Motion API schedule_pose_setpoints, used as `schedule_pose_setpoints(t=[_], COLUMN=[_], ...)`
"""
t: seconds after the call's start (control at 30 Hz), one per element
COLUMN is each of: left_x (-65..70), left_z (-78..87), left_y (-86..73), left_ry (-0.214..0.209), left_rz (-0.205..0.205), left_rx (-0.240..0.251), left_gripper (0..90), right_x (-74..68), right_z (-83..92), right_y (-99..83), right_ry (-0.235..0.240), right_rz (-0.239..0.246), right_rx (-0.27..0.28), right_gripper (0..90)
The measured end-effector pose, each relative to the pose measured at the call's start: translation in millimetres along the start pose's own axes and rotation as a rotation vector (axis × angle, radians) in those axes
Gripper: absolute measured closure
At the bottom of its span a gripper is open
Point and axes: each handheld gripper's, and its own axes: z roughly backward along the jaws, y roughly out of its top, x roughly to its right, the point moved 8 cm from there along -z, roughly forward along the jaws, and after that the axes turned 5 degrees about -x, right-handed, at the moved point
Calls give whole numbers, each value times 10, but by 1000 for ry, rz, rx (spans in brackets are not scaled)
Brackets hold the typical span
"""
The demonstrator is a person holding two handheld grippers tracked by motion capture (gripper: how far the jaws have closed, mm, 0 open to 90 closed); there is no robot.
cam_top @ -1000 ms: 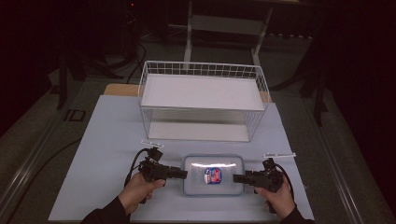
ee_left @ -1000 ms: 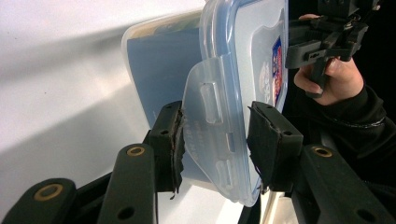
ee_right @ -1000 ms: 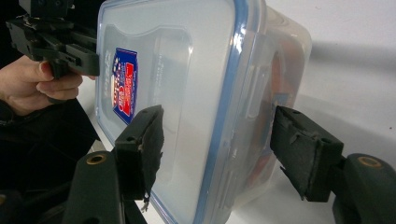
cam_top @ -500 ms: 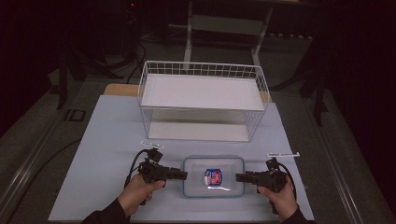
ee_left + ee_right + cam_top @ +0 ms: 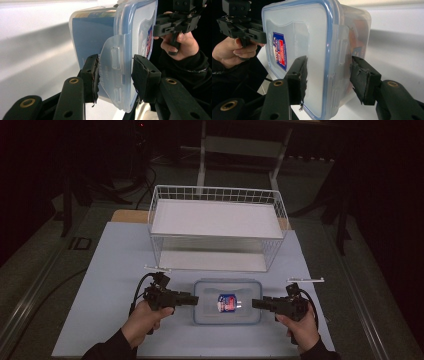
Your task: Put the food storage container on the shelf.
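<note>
On table: one lidded box [image 5: 227, 302], two tongs gripping ends.

Right tool [image 5: 256, 303] jaws have just been closing onto the right end of the lidded container [image 5: 227, 301], which is sitting between them; it was standing slightly off that end a second ago. Left tool [image 5: 194, 299] is now clamping the container's left-end clip flap. Both hands are lifting: in the gripper views the container is hanging off the surface [image 5: 110, 270] between the two tools. In the high view it is reading a touch nearer the camera.
</note>
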Motion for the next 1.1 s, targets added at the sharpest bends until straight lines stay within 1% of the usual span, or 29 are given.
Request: schedule_pose_setpoints(t=[0.2,0.37,0.57,0.67,0.77,0.97,1.1], left_x=[98,167,227,240,262,348,402], left_z=[143,257,409,476,540,690,790], left_y=[141,264,449,548,640,846,1016], left_ry=[15,18,29,32,39,46,56], left_rz=[-30,-34,-51,-45,-49,-81,-100], left_rx=[15,33,58,63,69,95,114], left_gripper=[578,578,578,578,577,578,578], right_x=[-120,-217,-328,-368,-404,-514,-587], right_z=[76,131,200,213,229,314,386], right_y=[165,308,529,624,721,952,1146], right_ry=[3,0,-2,2,1,0,-2], right_rz=[22,40,61,60,64,88,108], right_rx=[26,43,60,57,64,94,115], right_gripper=[486,486,486,486,486,486,486])
